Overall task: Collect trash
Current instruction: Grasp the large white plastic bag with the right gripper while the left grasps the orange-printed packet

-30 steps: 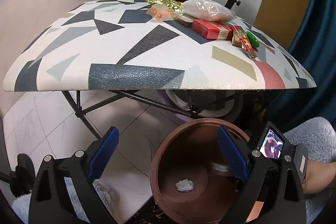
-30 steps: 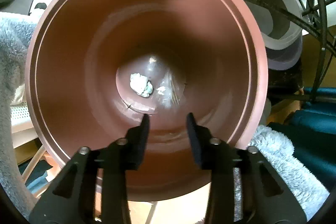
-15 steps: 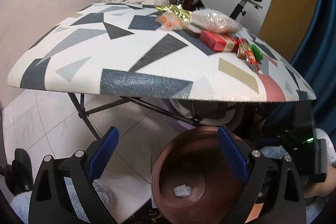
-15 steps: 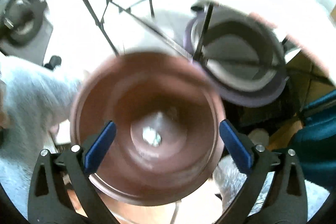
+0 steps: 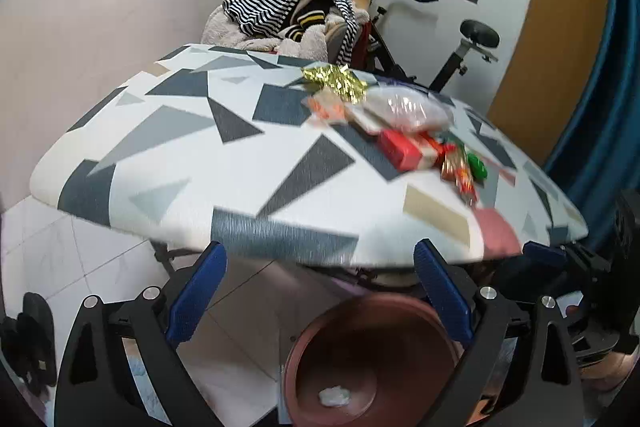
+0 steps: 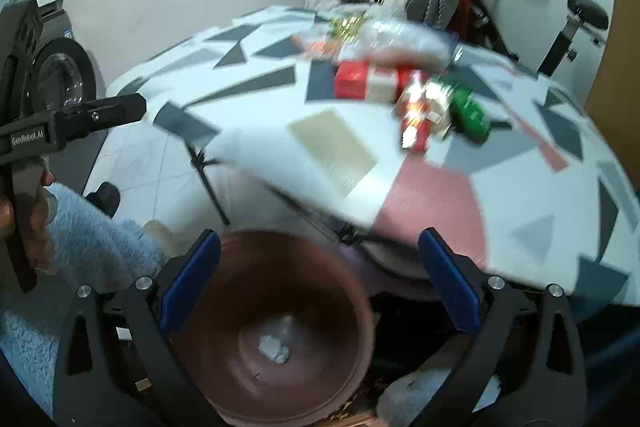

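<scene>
Right wrist view: my right hand-held gripper [image 6: 318, 275] was wide apart and empty above the bin [image 6: 280, 339], kept under the surface [image 6: 440, 195] so the trash [image 6: 416, 119] up there drops easily.

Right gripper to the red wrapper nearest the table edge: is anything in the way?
Nothing visible blocks it. The right gripper is open and empty over the brown bin; the red wrapper lies exposed on the patterned table, with only bare tabletop before it.
</scene>
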A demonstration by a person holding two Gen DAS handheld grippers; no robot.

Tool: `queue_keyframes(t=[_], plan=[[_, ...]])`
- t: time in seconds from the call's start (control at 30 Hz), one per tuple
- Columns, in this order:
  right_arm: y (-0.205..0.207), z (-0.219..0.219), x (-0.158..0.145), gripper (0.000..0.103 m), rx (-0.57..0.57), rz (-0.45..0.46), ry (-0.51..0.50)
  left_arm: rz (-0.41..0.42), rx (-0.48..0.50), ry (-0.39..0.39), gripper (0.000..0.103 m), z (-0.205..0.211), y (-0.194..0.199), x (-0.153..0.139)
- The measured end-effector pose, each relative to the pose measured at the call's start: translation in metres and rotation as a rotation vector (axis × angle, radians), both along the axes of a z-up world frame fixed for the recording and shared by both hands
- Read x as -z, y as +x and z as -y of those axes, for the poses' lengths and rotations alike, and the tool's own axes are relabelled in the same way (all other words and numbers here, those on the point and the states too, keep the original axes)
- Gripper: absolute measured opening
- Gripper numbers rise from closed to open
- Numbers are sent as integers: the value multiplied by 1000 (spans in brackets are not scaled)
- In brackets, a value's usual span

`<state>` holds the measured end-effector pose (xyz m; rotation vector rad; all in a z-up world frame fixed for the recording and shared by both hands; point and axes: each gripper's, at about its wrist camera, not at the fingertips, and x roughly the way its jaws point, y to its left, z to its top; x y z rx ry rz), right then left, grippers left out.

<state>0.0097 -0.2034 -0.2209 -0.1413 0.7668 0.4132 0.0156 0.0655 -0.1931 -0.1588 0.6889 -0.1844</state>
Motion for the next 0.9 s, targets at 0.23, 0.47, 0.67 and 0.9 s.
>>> queue_keyframes(t=[0.23, 0.47, 0.67, 0.9], plan=[[43, 24, -35, 97, 49, 29, 82, 3, -21, -19, 92, -10, 42, -30], [123, 47, -60, 97, 127, -2, 159, -22, 23, -21, 92, -6, 100, -49], [204, 58, -56, 97, 203, -86, 194, -84, 32, -85, 86, -1, 165, -46], [280, 56, -30, 97, 222, -270, 307, -246, -3, -234, 75, -4, 223, -15]])
